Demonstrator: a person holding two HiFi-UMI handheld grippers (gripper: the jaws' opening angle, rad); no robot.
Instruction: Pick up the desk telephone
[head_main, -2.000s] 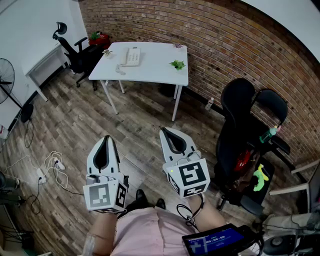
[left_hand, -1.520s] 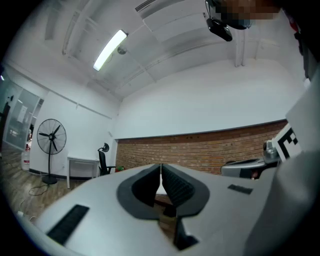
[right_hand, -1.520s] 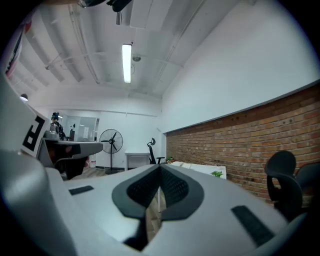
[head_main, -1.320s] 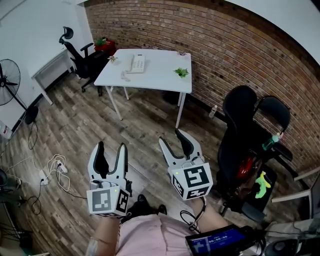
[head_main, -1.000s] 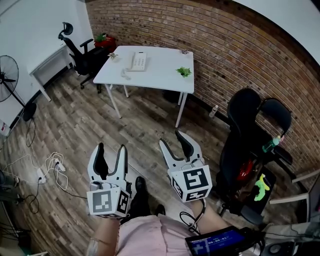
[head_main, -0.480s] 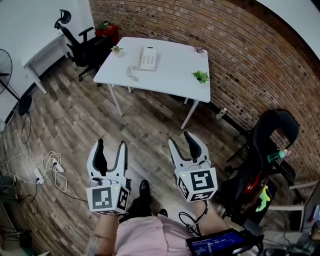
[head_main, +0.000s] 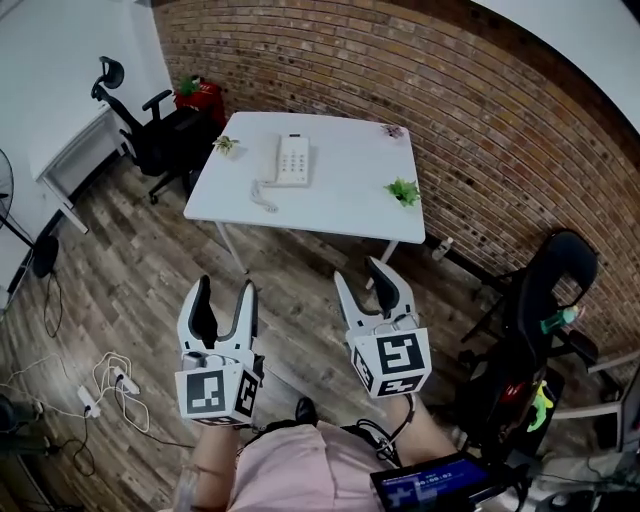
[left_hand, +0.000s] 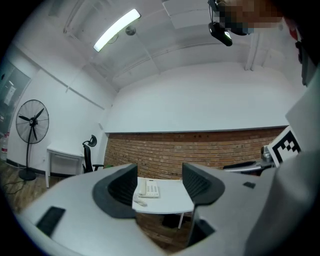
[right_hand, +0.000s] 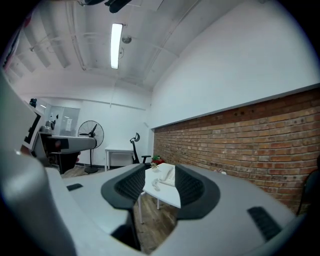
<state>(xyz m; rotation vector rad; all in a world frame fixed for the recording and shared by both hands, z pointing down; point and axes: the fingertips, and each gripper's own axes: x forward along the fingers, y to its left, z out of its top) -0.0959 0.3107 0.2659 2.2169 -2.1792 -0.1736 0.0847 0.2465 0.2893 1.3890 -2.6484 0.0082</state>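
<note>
Hovering above the wooden floor (head_main: 130, 290), the left tool (head_main: 225, 290) has its jaws partly apart with nothing between them. Ahead of it, the desk telephone (head_main: 293, 160) lies flat on the white desk (head_main: 340, 195), well apart from both tools. The right tool (head_main: 362, 275) is likewise empty, its jaws a little apart and just now closing somewhat. A small green plant (head_main: 404, 190) sits near the desk's right edge.

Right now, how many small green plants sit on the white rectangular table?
2: one small green plant near the white table's right edge, one at its far-left corner. A tiny far-right item is unclear.
</note>
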